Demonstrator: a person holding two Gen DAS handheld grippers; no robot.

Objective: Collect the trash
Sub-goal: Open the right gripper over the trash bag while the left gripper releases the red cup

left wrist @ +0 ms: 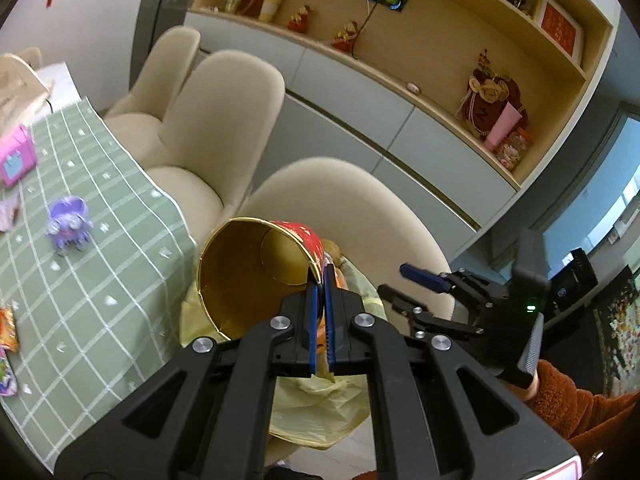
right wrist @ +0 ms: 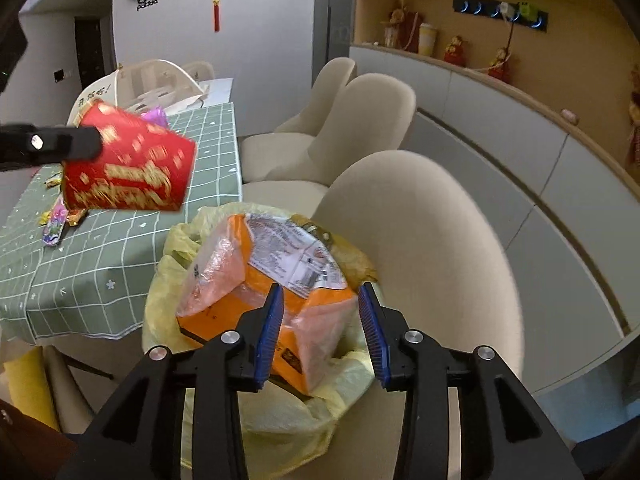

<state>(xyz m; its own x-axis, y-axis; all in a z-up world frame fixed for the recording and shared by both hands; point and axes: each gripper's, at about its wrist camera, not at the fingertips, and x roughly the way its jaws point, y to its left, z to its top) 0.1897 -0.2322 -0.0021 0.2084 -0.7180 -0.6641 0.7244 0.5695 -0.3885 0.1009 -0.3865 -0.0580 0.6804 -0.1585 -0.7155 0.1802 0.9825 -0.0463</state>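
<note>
Left tongs: clamped on the rim of the red paper cup, gold inside, held tilted at centre frame above the yellow bin bag.
Right tongs: parted, nothing pinched, lower centre, over the orange package lying in the bag's mouth.
Bench with green checked cloth: left side; carries a purple toy and wrappers.
Beige chair: right of the bag.
</note>
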